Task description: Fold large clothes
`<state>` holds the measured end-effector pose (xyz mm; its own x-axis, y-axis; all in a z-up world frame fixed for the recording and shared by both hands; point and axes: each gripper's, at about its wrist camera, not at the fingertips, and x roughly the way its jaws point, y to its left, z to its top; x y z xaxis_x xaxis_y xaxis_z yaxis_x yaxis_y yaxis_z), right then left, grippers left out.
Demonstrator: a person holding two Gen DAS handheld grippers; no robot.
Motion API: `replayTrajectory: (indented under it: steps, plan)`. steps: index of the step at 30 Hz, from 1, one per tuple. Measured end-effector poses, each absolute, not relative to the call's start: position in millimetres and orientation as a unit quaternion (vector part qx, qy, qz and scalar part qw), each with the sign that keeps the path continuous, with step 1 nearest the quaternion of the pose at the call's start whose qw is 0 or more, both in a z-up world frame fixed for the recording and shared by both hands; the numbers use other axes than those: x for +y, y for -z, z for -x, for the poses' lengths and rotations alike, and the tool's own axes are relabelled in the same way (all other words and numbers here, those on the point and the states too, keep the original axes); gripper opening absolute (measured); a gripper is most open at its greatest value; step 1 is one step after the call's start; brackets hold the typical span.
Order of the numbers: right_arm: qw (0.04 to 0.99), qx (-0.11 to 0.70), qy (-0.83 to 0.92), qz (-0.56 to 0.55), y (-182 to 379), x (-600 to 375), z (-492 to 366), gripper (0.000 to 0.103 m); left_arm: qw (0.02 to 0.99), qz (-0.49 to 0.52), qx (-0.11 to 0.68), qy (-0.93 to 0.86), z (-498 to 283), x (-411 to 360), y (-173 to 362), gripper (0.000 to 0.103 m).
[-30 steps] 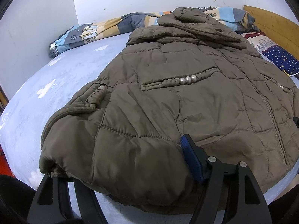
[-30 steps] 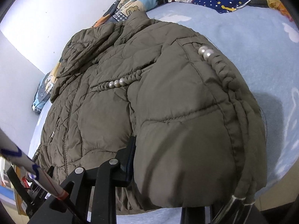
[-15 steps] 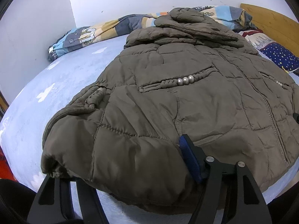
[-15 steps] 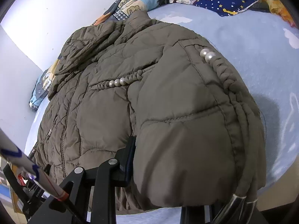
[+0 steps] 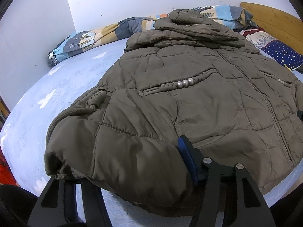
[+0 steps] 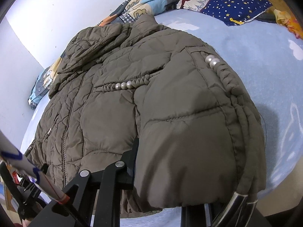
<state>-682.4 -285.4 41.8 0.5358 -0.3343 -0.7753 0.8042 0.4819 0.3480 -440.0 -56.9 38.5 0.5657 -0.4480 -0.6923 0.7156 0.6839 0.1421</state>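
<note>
The bed (image 5: 56, 87), with its pale blue sheet, carried everything we saw. On it lay the brown padded jacket (image 5: 189, 98), front side up, the collar toward the wall and the hem toward us at the near edge of the bed. Both sleeves were already folded in over the body.

The left gripper (image 5: 130, 172) had the bulky end of one folded sleeve between its jaws. They had just been closing, and we judged that they were gripping the padding at a middle width. The right gripper (image 6: 164, 172) had the other sleeve end in the same way; its jaws had also just been closing and stood narrow on the cloth.

To do this step well, we thought both grips should take the sleeve and the hem layer below together, then rise evenly. The padding was thick and slippery, so a shallow grip could slide off. The pearl beads (image 5: 184, 82) on the pocket were better kept away from the jaws.
</note>
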Motion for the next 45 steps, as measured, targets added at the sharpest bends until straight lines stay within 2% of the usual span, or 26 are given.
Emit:
replayTrajectory:
  steps: [6,10,13,20,27,45]
  plan:
    - [0.800,0.323,0.358,-0.359,-43.4,-284.2,682.3,0.022,0.861,-0.212,0.315,0.339,441.0,-56.2,-39.4,0.054]
    - [0.802,0.322,0.358,-0.353,-46.0,-283.2,682.2,0.021,0.860,-0.213,0.311,0.345,443.0,-55.7,-41.2,0.045]
    - [0.807,0.310,0.355,-0.355,-50.1,-282.4,684.2,0.019,0.860,-0.208,0.304,0.352,444.5,-53.5,-45.2,0.037]
    - [0.830,0.266,0.352,-0.342,-71.9,-274.5,692.3,0.017,0.863,-0.197,0.295,0.360,446.8,-48.2,-56.2,0.029]
    - [0.846,0.245,0.353,-0.315,-91.3,-266.5,694.9,0.017,0.866,-0.188,0.287,0.363,448.7,-41.2,-69.2,0.027]
    - [0.857,0.228,0.321,-0.333,-111.4,-251.1,713.8,0.017,0.873,-0.148,0.284,0.369,445.6,-14.3,-104.2,0.025]
